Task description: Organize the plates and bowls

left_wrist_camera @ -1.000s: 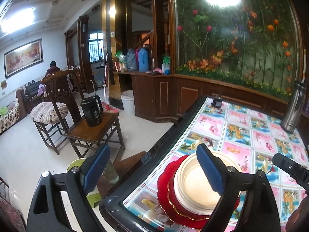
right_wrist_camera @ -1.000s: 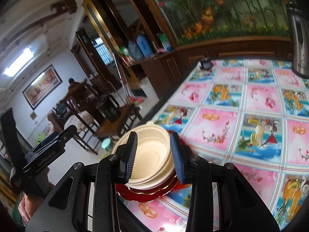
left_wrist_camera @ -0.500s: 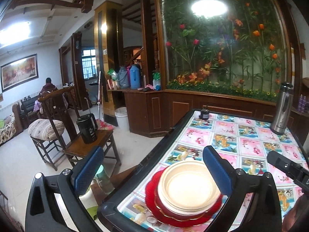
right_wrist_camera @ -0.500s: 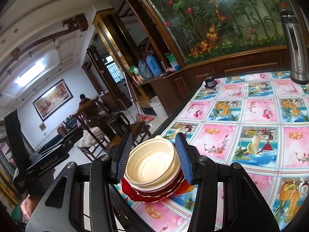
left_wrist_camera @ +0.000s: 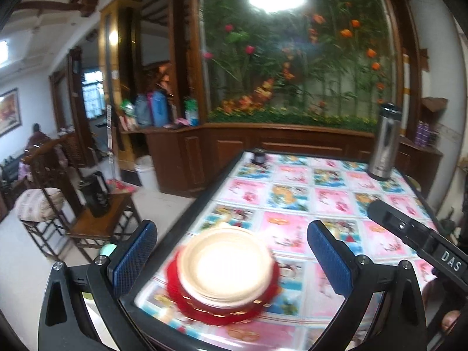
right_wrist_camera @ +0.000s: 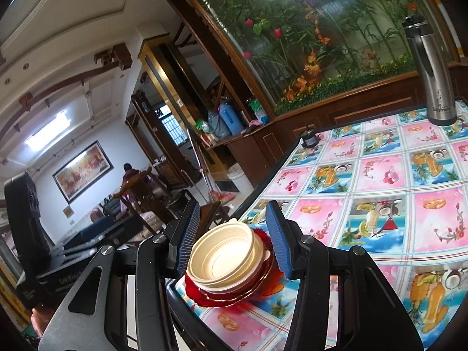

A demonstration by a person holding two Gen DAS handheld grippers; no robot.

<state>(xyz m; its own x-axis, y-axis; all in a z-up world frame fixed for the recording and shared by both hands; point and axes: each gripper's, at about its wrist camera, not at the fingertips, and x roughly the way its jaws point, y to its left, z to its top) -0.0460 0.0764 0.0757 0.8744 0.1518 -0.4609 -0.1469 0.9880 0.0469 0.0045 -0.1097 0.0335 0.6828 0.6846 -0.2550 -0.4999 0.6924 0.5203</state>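
- A stack of cream bowls (right_wrist_camera: 226, 259) sits nested on red plates (right_wrist_camera: 234, 294) at the near left corner of the table (right_wrist_camera: 380, 181), close to its dark edge.
- In the left wrist view the same stack is blurred, the cream bowls (left_wrist_camera: 226, 266) lying at about 6 o'clock from the picture's middle, the red plates (left_wrist_camera: 225, 307) showing under them.
- The left gripper (left_wrist_camera: 231, 257) is spread wide; its jaws have just been opening. Its blue pads (left_wrist_camera: 329, 257) stand well clear of the stack on either side, nothing grasped.
- The right gripper (right_wrist_camera: 234, 237) is partly spread, its jaws having just been opening too. The stack shows in the gap beyond them; the pads (right_wrist_camera: 278, 239) are apart from the bowl rims, so the stack is released.
- A steel flask (right_wrist_camera: 433, 73) stands upright at about 1 o'clock from the stack, at the table's far right.
- A small dark jar (right_wrist_camera: 310, 140) sits at the far left edge of the table, at about 12 o'clock from the stack.
- The other gripper's black body (left_wrist_camera: 418, 242) crosses the left view at 3 o'clock.
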